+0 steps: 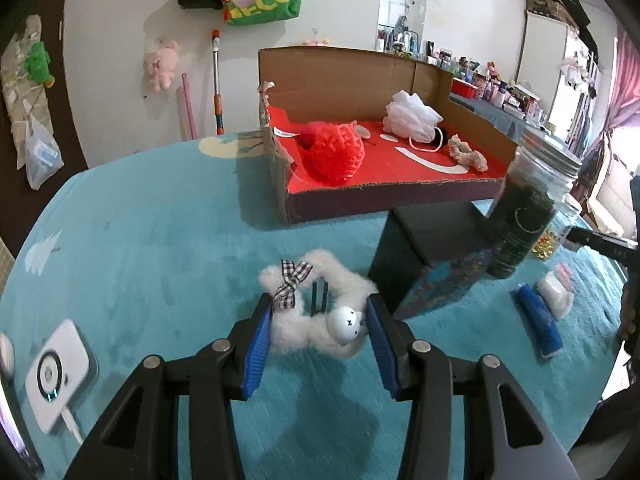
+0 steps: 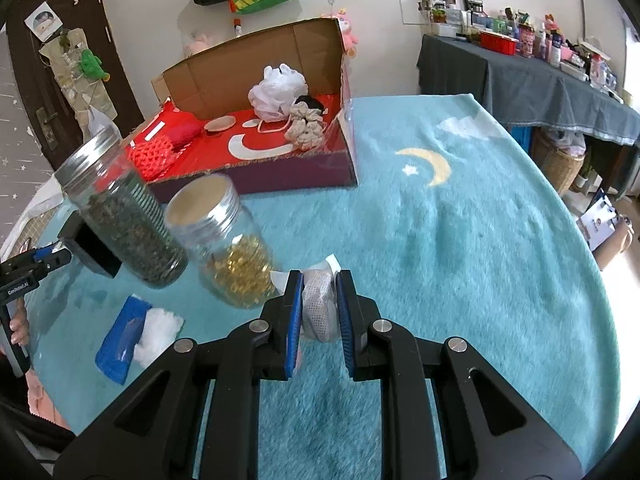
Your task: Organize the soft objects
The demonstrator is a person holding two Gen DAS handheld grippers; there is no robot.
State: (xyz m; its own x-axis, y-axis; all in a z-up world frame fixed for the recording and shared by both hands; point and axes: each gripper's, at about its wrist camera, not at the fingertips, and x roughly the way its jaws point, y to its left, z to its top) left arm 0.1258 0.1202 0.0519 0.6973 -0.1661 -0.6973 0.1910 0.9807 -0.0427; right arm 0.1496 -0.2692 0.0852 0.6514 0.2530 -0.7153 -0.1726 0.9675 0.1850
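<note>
Left gripper (image 1: pixel 318 320): your blue-padded jaws stand apart on either side of a fluffy white plush scrunchie (image 1: pixel 320 312) lying on the teal blanket (image 1: pixel 140 240). The pads sit just beside the fur; you cannot tell whether they press it yet.

Scrunchie details: a checked bow (image 1: pixel 291 280) and a hard white rabbit-face charm (image 1: pixel 346 324) sit on the fur, the charm close to your right-side pad.

Right gripper (image 2: pixel 318 300): your jaws are clamped on a small white mesh pouch (image 2: pixel 318 306), which bulges between the pads.

Destination: the cardboard box with a red floor (image 1: pixel 400 160) stands beyond, and holds a red crocheted piece (image 1: pixel 336 152), a white bath pouf (image 1: pixel 412 114) and a beige scrunchie (image 1: pixel 466 152).

Risk, left side: if you close on the smooth charm instead of the fur, the scrunchie will likely slip or twist out.

Risk, right side: the jar of yellow beads (image 2: pixel 228 248) stands just beside your left-side finger, with the jar of dark leaves (image 2: pixel 124 220) next to it. A sideways swing would probably tip one.

Risk, carrying: the pouch is soft and held by a small part; a quick lift may let it slide free.
</note>
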